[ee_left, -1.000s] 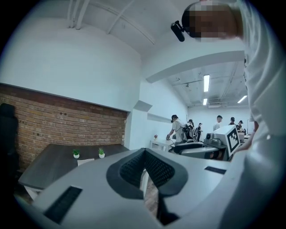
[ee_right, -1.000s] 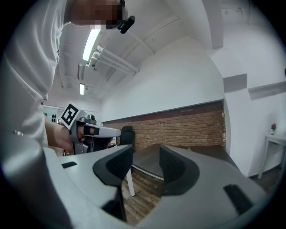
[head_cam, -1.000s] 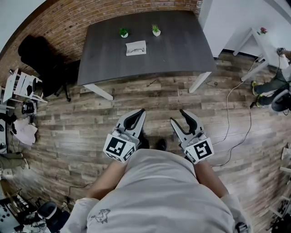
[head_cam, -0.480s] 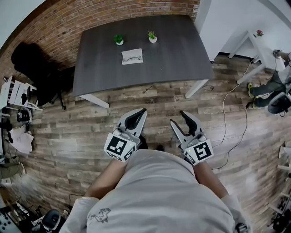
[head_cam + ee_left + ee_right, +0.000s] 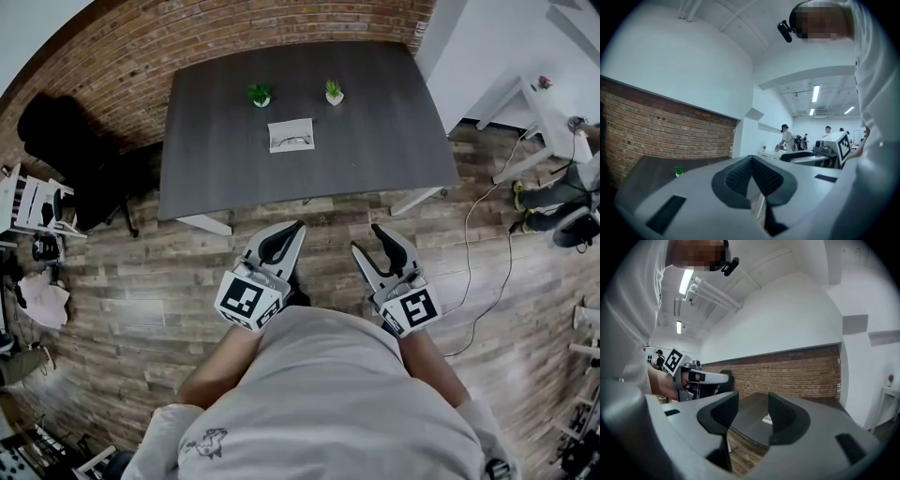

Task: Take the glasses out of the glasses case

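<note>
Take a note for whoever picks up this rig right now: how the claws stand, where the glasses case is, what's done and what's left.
Left claw: shut, empty, held level in front of the body.
Right claw: jaws have just been opening and now stand wide apart, with nothing between them.
Glasses case: on the dark table, just this side of two small potted plants. The glasses seem to lie in it, but it is too small to be sure.
Done: nothing. Both claws are short of the table, over the wood floor.
Left: reach the table and take the glasses out.
</note>
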Available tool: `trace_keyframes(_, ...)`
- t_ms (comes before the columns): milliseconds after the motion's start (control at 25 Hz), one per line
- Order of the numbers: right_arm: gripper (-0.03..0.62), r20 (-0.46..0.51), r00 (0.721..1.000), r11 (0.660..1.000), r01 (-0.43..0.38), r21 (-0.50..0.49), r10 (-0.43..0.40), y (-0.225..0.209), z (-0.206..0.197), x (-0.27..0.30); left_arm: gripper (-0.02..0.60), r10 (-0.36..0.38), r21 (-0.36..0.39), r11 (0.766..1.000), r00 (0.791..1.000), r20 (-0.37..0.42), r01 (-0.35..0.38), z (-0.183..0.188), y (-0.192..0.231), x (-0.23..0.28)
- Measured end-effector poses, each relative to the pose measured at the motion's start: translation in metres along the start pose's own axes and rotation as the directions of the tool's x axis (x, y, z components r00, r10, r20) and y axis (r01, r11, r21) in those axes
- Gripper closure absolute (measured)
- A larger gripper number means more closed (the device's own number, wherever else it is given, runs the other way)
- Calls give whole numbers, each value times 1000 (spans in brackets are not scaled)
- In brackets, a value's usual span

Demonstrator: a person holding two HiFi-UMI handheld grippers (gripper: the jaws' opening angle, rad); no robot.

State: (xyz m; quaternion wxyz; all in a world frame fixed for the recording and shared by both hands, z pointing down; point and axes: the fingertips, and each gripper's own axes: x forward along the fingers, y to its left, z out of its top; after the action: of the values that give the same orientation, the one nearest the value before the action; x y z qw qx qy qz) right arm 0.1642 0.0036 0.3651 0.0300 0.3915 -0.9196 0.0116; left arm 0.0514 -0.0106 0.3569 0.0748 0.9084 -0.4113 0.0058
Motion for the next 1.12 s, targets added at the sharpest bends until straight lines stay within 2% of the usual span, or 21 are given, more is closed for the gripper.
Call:
trace_keyframes(280,408,-31,999,1000,13,-20,-14,10,7,74,571,3,-17,1000,1000,26,-3,12,81,-14)
trace_keyframes(600,409,-50,998,998,42,-56,-45,15,18,134,571,23,-28,999,998,52,-22,21,146,-41)
trace_keyframes(1120,408,-105,994,998,8,-59,-14,13,3,179,571,65,-59,996,997,45,-63,15,186,-51)
